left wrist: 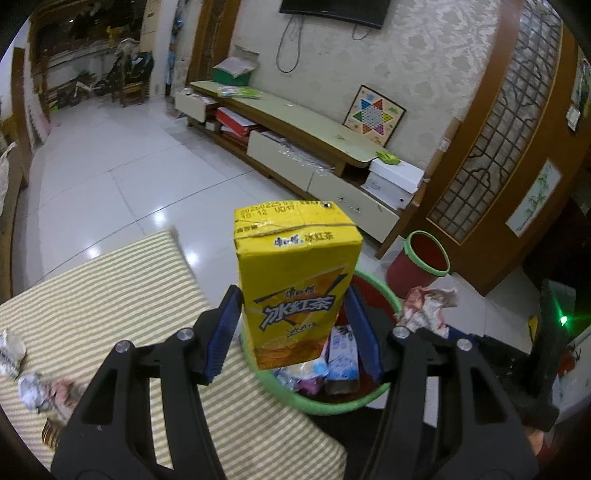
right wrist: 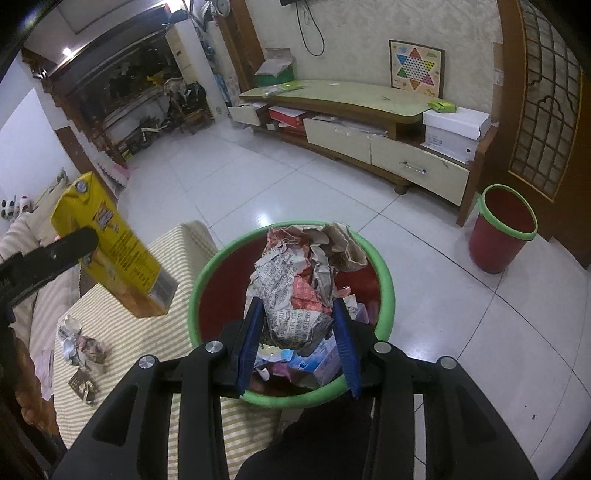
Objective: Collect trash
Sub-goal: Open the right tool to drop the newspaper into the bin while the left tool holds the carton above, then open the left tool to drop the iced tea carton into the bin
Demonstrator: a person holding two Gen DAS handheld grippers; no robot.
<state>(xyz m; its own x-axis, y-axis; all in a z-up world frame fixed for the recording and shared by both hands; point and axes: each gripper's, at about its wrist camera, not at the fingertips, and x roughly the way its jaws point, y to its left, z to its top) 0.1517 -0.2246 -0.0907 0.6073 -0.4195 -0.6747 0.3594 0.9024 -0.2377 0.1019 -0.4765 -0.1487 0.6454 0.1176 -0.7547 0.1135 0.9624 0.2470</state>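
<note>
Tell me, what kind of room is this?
It looks like a living room in a home. A TV hangs on the wall above a long low cabinet, a Chinese checkers board leans against the wall, and the floor is shiny white tile.

Both views are lit dimly and evenly from overhead, with a cool, slightly green cast. Glare patches are seen on the glossy floor tiles (left wrist: 122, 206), toward ten o'clock in the left view and just above centre in the right. Strong fisheye bending and black vignetting are found at the edges. The crumpled paper (left wrist: 40, 391) at eight o'clock is smeared, perhaps by motion. A green lens flare (left wrist: 563, 320) is caught at three o'clock.
</note>
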